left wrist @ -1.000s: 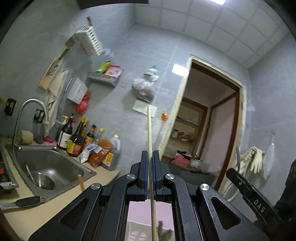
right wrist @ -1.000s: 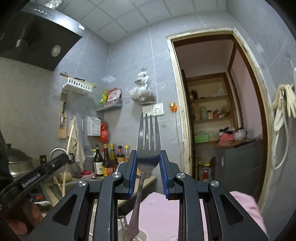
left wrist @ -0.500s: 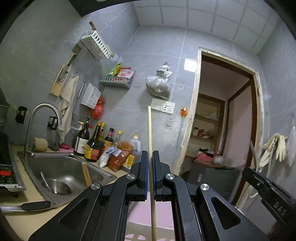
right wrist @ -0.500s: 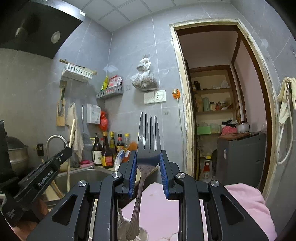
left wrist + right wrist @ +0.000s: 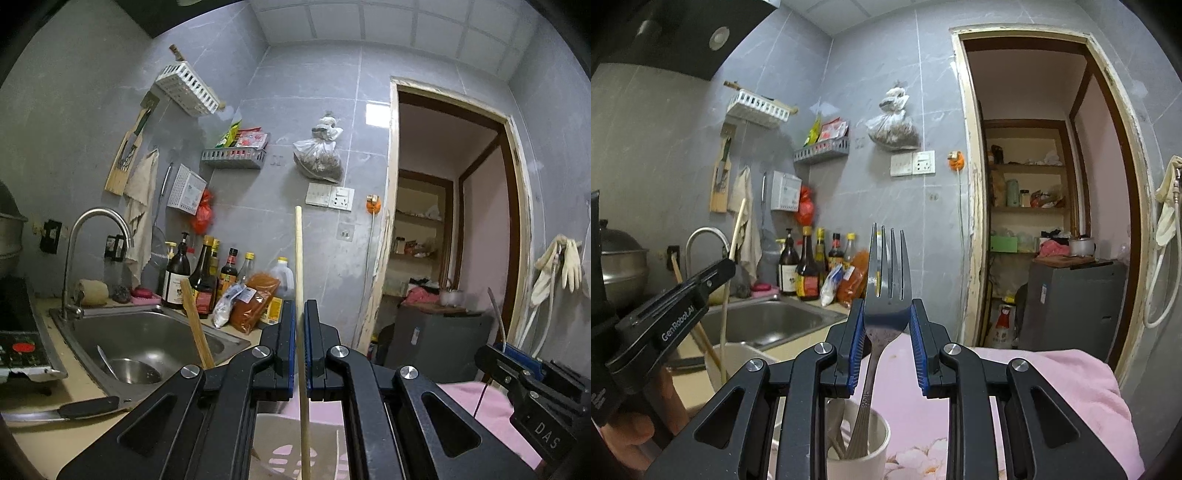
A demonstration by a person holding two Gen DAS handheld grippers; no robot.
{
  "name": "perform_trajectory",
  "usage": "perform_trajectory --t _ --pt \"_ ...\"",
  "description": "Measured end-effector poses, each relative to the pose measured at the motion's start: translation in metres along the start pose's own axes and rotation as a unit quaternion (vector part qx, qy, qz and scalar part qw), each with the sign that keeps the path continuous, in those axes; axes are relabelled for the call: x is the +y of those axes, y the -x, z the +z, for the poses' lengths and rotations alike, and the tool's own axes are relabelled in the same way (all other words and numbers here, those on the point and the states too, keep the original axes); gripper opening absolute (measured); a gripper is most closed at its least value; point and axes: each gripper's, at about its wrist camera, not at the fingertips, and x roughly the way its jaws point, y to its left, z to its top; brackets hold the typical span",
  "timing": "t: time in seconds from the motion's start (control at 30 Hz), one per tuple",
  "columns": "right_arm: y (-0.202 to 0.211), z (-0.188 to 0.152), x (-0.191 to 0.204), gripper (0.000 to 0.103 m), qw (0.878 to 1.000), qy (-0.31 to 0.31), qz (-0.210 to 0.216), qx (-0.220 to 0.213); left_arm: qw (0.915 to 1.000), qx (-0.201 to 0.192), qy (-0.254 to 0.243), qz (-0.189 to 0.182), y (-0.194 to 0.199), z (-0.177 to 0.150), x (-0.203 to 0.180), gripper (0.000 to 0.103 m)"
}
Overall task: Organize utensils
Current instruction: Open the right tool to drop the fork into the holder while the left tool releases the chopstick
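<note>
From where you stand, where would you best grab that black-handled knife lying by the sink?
By its black handle, I'd say, coming down from above. The knife lies flat on the counter in front of the sink, handle toward the sink and blade pointing away to the left. The handle is the thicker, blunt part, so the pads could close across it without touching the edge.

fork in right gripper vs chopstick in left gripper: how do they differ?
The fork is shiny metal with four tines; the chopstick is a plain pale wooden stick. The fork is broad, so the right gripper holds it with fingers apart; the thin chopstick sits in the nearly closed left gripper. The fork's handle dips into a white cup. Both stand upright.
</note>
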Motion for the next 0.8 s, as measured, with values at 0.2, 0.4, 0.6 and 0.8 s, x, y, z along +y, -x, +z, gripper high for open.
perform_trajectory --t 0.2,0.4,0.6,0.8 --pt "0.001 -0.010 -0.001 0.021 1.000 0.000 0.008 0.020 0.9995 0.026 -0.012 -0.015 0.003 -0.008 -0.003 0.002" --pt "0.003 -0.020 0.002 0.022 0.999 0.023 0.020 0.041 0.9978 0.056 -0.020 -0.031 0.008 -0.013 -0.008 0.004" --pt "0.013 -0.020 0.000 0.022 0.999 0.016 0.029 0.035 0.9971 0.060 -0.008 -0.045 0.015 -0.010 -0.007 0.014" --pt "0.025 -0.016 -0.003 0.031 0.999 0.011 0.034 0.019 0.9968 0.052 0.000 -0.061 0.025 0.002 -0.007 0.024"
